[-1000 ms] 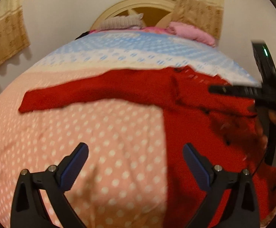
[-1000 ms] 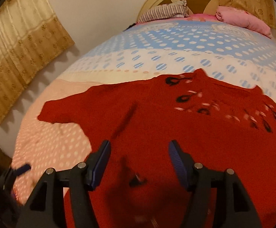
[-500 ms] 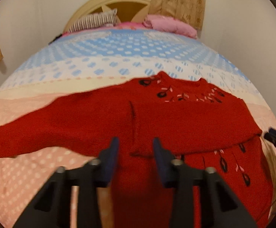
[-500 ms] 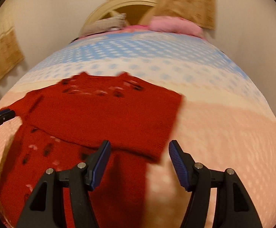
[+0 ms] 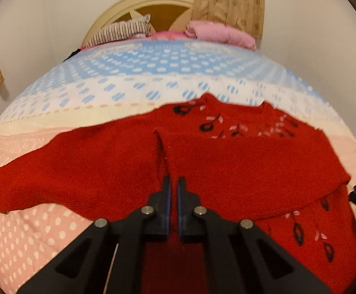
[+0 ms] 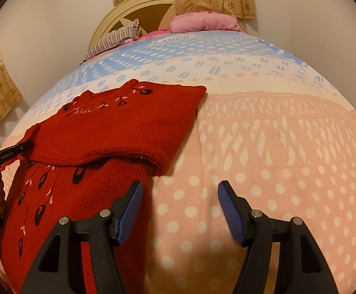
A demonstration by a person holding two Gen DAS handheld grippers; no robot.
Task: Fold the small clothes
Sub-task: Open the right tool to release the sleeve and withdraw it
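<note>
While the red knitted sweater with black-and-pink embroidered sprigs (image 5: 239,161) lies flat on the pink, cream and blue dotted bedspread (image 5: 55,232), items read from left to right as follows. Item one: its unfolded sleeve (image 5: 55,166), stretched out toward the left side, seemingly awaiting its turn. Item two: the left gripper (image 5: 173,188), black with blue pads, clenched tight at the cuff end of the other sleeve (image 5: 251,171), which lies folded across the chest; whether knit is pinched between the pads cannot be told. Item three: the right gripper (image 6: 180,210), jaws spread and empty, poised low beside the sweater's right-hand edge, probably ready to catch the hem or side. Background: a striped pillow (image 5: 121,33), a pink pillow (image 5: 222,34), a cream headboard (image 5: 153,2).
</note>
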